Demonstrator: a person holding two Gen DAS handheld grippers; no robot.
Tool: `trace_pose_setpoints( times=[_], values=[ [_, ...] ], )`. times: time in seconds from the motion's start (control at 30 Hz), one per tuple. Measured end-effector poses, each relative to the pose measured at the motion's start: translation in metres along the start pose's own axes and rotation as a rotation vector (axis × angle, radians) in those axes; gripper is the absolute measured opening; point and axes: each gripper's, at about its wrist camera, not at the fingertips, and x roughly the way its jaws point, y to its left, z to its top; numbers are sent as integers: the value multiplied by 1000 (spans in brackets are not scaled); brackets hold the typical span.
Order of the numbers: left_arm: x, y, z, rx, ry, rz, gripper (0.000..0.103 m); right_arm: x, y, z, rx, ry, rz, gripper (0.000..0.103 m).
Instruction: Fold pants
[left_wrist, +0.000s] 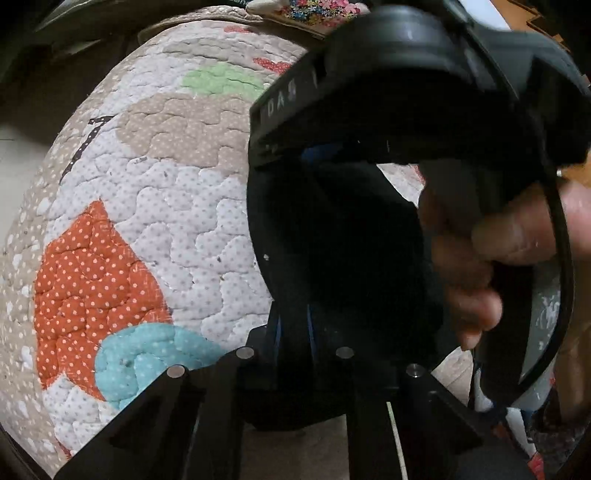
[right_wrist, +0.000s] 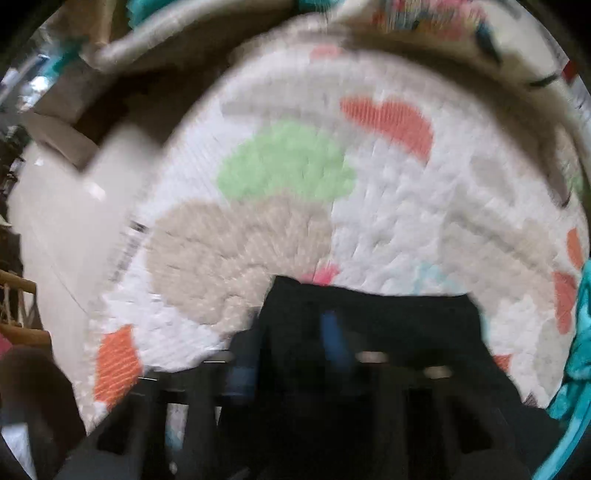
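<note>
The black pants (left_wrist: 343, 243) hang in front of my left gripper (left_wrist: 295, 332), whose blue-edged fingers (left_wrist: 276, 325) are shut on the dark cloth above the quilt. The right gripper's black body (left_wrist: 424, 88) fills the upper right of the left wrist view, held by a hand (left_wrist: 480, 251) very close by. In the blurred right wrist view my right gripper (right_wrist: 295, 343) is shut on a black fold of the pants (right_wrist: 388, 321), with a blue finger (right_wrist: 334, 332) showing against the cloth.
A quilted mat (left_wrist: 147, 206) with orange, green, teal and beige patches lies under both grippers; it also shows in the right wrist view (right_wrist: 406, 192). Pale floor (right_wrist: 55, 206) lies to its left. Teal cloth (right_wrist: 580, 354) sits at the right edge.
</note>
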Motion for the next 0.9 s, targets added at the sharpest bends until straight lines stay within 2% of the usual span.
trace_pose_setpoints(
  times=[0.03,0.13,0.27,0.43,0.5,0.57,0.63,0.73,0.77,0.83,0.9],
  values=[
    [-1,2,1,-11,4,-2,11,-2,0,1,9,4,10,15],
    [-8,10,2,-43,18,-16,11,-9,1,1,26,-3,27,10],
    [-30,29,3,-82,9,1,10,-17,14,7,49,-19,70,10],
    [-66,72,5,-202,-26,51,10,-26,64,20,-7,-39,118,10],
    [-79,93,4,-264,-37,92,13,-24,86,28,-21,-45,147,10],
    [-85,114,0,-336,-17,123,20,-19,102,33,-21,-34,154,15],
    [-92,135,-6,-421,-7,60,25,-11,106,37,1,-32,137,20],
    [-111,148,-12,-459,-16,32,30,-32,83,33,89,-91,192,27],
    [-120,147,-11,-439,-39,43,30,-40,74,32,111,-118,200,30],
    [-138,141,-9,-386,-87,67,32,-71,32,16,202,-212,213,41],
    [-147,130,-4,-339,-120,80,36,-96,-7,-10,301,-278,217,44]
  ],
)
